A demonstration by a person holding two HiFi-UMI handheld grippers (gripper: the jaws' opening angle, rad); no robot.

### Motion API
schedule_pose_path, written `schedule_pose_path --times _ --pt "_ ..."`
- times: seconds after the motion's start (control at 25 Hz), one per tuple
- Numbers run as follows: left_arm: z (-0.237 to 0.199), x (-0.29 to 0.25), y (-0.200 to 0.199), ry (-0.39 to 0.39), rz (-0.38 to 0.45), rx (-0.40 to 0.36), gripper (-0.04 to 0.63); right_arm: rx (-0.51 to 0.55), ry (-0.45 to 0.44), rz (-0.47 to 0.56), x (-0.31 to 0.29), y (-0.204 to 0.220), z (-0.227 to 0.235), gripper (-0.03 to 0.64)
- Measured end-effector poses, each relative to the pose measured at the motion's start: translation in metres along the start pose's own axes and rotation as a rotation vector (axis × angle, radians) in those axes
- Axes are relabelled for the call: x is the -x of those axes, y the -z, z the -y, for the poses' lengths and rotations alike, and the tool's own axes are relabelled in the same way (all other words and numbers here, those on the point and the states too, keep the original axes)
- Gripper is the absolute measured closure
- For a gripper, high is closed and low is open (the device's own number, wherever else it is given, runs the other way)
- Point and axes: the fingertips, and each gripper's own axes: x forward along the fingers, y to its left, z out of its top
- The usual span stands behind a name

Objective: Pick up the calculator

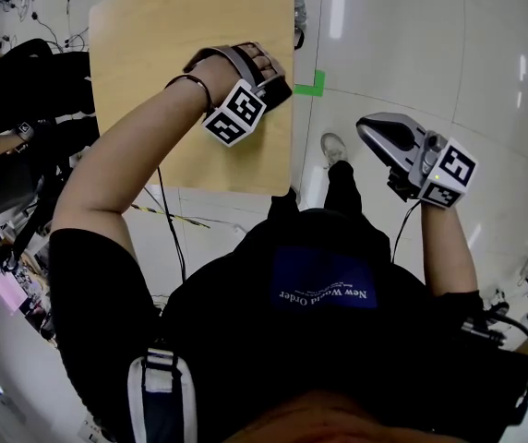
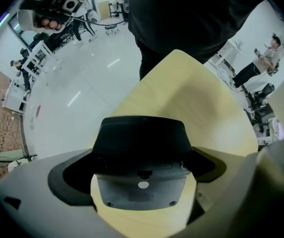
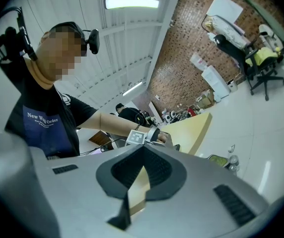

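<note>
Underfoot: a glossy white tiled floor [image 1: 402, 44] mirrored the ceiling lights; a green tape mark [image 1: 311, 85] lay just beside the far corner of the bench [image 1: 153, 53], and cables [image 1: 167, 212] trailed past its near edge.
bench top: pale wood, plain and matte, with square corners.
calculator [image 2: 142, 190]: lay on the bench, dark at one end and grey at the other, directly beneath the left gripper [image 2: 139, 171]; the head view hid it under that hand.
left gripper: pointed straight down over the bench; its fingers [image 2: 70, 180] stood spread wide, one on each side of the calculator, not clamping it.
right gripper [image 3: 143, 157]: was held level off the bench, above the floor; its fingers [image 3: 166, 172] met at the tips with nothing between them.
room: a brick wall [image 3: 191, 58], an office chair [image 3: 258, 58] and a strip light [image 3: 132, 3] on white panelling; other people stood among desks farther off.
</note>
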Motion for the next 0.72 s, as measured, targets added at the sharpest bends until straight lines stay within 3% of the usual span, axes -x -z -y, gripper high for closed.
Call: schedule_pose_path --times 0.44,0.52,0.72 --pt "-0.001 -0.005 -0.004 0.032 0.026 0.000 0.006 0.005 -0.012 -0.002 -0.006 -0.004 -0.005 0.632" --pt "-0.003 -0.004 -0.006 0.028 0.058 0.066 0.006 0.012 -0.017 -0.006 -0.007 -0.005 -0.008 0.632" --pt "-0.011 0.010 -0.013 -0.035 0.195 0.318 0.006 0.021 -0.021 -0.010 -0.007 -0.007 -0.014 0.632"
